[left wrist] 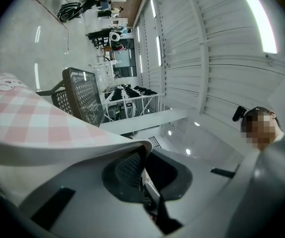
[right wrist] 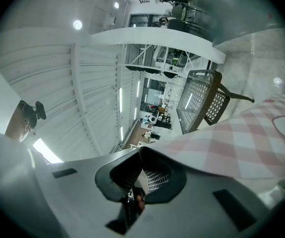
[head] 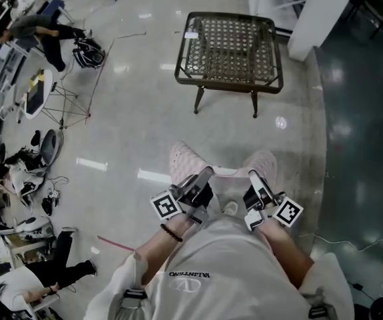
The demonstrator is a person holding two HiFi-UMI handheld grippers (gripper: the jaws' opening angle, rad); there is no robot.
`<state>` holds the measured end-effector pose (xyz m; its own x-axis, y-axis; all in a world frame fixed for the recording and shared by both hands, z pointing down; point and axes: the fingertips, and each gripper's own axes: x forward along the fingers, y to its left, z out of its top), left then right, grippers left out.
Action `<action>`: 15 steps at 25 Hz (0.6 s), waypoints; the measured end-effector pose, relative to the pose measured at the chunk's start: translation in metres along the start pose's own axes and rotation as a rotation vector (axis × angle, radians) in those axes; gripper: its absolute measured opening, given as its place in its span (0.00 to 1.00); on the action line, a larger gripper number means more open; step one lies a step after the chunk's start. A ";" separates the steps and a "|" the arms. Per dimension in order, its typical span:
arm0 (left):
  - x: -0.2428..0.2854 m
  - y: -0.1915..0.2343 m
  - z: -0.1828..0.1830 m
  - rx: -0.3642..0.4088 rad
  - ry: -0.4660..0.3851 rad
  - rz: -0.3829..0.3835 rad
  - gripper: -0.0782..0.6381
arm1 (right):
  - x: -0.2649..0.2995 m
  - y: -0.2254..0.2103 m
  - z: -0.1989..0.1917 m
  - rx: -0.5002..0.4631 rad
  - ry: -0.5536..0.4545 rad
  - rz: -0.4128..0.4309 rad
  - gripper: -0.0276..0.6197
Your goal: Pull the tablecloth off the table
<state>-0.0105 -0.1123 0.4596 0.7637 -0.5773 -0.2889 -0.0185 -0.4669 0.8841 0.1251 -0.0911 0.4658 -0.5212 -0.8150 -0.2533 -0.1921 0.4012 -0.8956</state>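
The removal step reads as complete: in the head view the lattice-top table (head: 228, 84) stands at 12 o'clock, bare, with no fabric on its top or frame, and well apart from the person. The pink-and-white checked tablecloth (head: 186, 160) is off it and hangs gathered just below frame centre, close in front of the person's torso, spanning between the two grippers. By this judgement nothing is left of the pull itself; only setting the cloth aside could remain. The left gripper (head: 204, 176) sits at about 7 o'clock from frame centre and the right gripper (head: 253, 177) at about 5 o'clock, both pointing toward 12 o'clock. In the left gripper view the jaws of the left gripper (left wrist: 142, 155) are closed together on an edge of the tablecloth (left wrist: 28, 118), which spreads away toward 9 o'clock, with the table (left wrist: 83, 95) beyond it. In the right gripper view the right gripper (right wrist: 140, 155) is likewise clamped on the tablecloth (right wrist: 241, 138), which fans out toward 3 o'clock below the table (right wrist: 197, 98). The exact pinch line is partly covered by the folded hem, so the depth of each bite is probably shallow but cannot be confirmed.
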 end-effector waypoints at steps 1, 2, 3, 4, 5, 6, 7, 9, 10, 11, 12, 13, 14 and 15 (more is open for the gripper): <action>0.000 0.000 0.000 -0.002 -0.002 -0.002 0.11 | 0.001 0.000 -0.001 0.002 0.001 0.001 0.06; -0.001 0.000 0.001 -0.002 -0.002 -0.004 0.11 | 0.001 -0.001 -0.002 0.003 0.001 0.000 0.06; -0.001 0.000 0.000 -0.003 -0.002 -0.005 0.11 | 0.000 -0.002 -0.002 0.006 0.002 -0.002 0.06; -0.001 0.000 -0.001 -0.003 0.000 -0.006 0.11 | 0.000 -0.003 -0.002 0.008 0.002 -0.004 0.06; -0.001 0.000 -0.001 -0.003 0.001 -0.006 0.11 | -0.001 -0.003 -0.002 0.010 0.002 -0.005 0.06; 0.000 0.000 -0.002 -0.004 0.002 -0.007 0.11 | -0.001 -0.004 -0.002 0.011 0.002 -0.005 0.06; 0.000 -0.001 -0.002 -0.004 0.001 -0.007 0.11 | -0.001 -0.004 -0.002 0.015 0.001 -0.004 0.06; 0.000 -0.001 -0.001 -0.005 0.000 -0.007 0.11 | -0.001 -0.004 -0.002 0.024 -0.001 -0.005 0.06; 0.000 -0.002 -0.001 -0.005 0.000 -0.008 0.11 | -0.001 -0.004 -0.002 0.026 -0.001 -0.006 0.06; 0.000 -0.002 -0.001 -0.004 0.001 -0.008 0.11 | -0.001 -0.005 -0.002 0.028 0.000 -0.008 0.06; 0.000 -0.003 0.000 -0.002 0.001 -0.009 0.11 | -0.001 -0.005 -0.002 0.030 0.000 -0.009 0.06; 0.000 -0.003 0.000 0.000 0.001 -0.011 0.11 | -0.001 -0.005 -0.002 0.031 0.001 -0.009 0.06; 0.000 -0.003 0.000 0.002 0.001 -0.012 0.11 | -0.001 -0.006 -0.002 0.030 0.001 -0.008 0.06; 0.001 -0.003 -0.001 0.002 0.001 -0.015 0.11 | -0.001 -0.006 -0.002 0.027 0.001 -0.008 0.06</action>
<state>-0.0095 -0.1109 0.4572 0.7645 -0.5699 -0.3014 -0.0089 -0.4769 0.8789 0.1255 -0.0920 0.4725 -0.5210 -0.8174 -0.2460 -0.1736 0.3836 -0.9070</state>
